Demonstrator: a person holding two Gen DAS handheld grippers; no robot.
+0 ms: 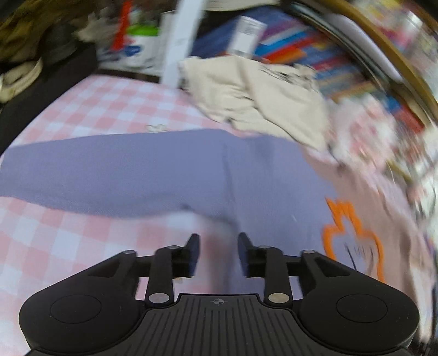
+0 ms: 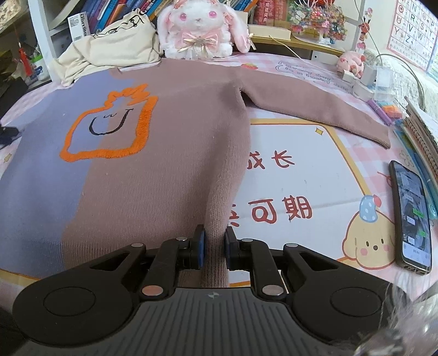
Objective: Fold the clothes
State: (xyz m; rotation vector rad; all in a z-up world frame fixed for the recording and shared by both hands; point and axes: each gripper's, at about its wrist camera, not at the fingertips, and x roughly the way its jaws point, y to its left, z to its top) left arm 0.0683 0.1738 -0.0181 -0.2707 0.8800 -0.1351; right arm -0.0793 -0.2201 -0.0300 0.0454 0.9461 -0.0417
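The sweater lies spread flat on the table, one sleeve stretched out to the right and the other to the left. Behind it a crumpled garment sits left of a plush rabbit, with books behind both. A phone lies on the table at the right, near the sleeve's end.

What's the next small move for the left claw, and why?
Probably bring the left claw back down onto the sweater's purple side and pinch the hem. It hangs open with nothing between its pads, while the right claw is shut on a ridge of the brown side. Both sleeves lie spread, so folding needs both corners held.
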